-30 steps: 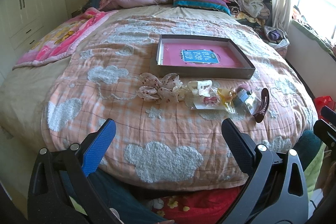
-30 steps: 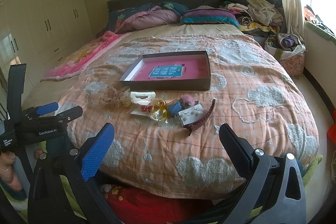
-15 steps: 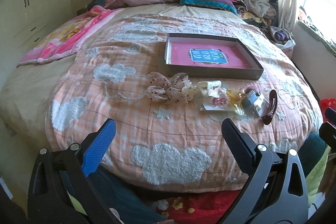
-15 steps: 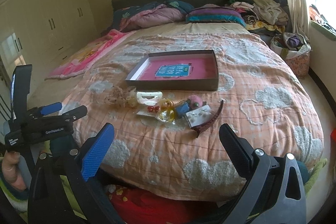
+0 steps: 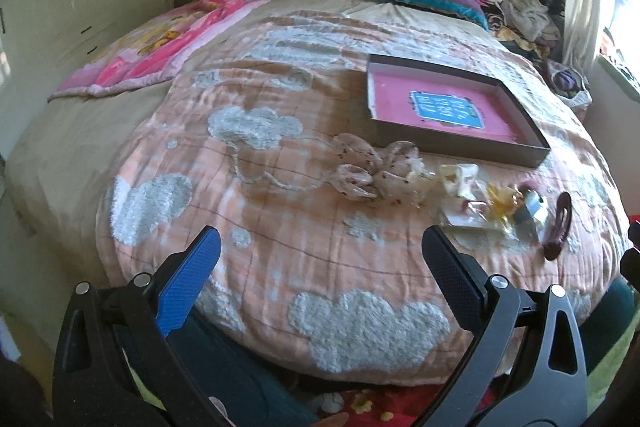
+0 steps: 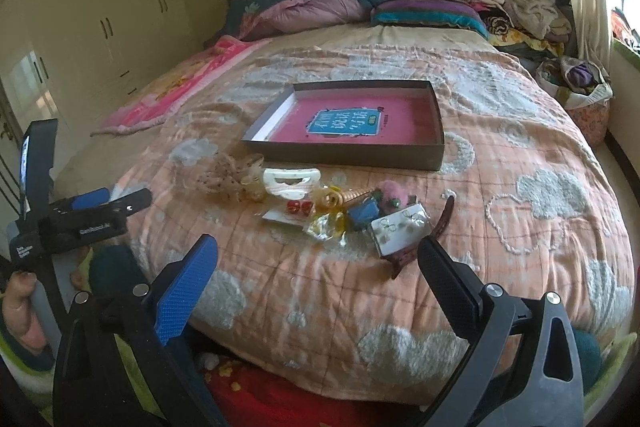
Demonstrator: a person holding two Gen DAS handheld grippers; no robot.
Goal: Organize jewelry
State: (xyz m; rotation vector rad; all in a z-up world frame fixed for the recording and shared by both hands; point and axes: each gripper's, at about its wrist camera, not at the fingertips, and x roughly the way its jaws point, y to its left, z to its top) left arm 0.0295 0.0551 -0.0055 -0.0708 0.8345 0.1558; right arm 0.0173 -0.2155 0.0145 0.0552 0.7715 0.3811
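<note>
One open box with a pink floor and a blue label is sitting on the bed, ahead of both grippers, and nothing is lying inside it. Between the box and the grippers a row of small accessories is lying on the peach cloud-pattern quilt: one cream dotted fabric bow — the piece farthest left, straight ahead of the left gripper in its own view — then one white hair claw, one card with two red studs, one yellow coiled hair tie, one crumpled clear wrapper, one small blue piece, one pink fuzzy piece, and one white card of earrings. One dark brown curved hair clip is lying just ahead of the right gripper's right finger, touching the earring card.

Both grippers are hanging wide apart and holding nothing, hovering off the near edge of the bed, short of the accessories. In the right wrist view the left gripper is showing at far left, with a hand wrapped around its handle.

Beyond the box — at the headboard end — two pillows and a bundled duvet are lying, a pink blanket is spreading to the left, and a heap of clothes is piling up to the right.
</note>
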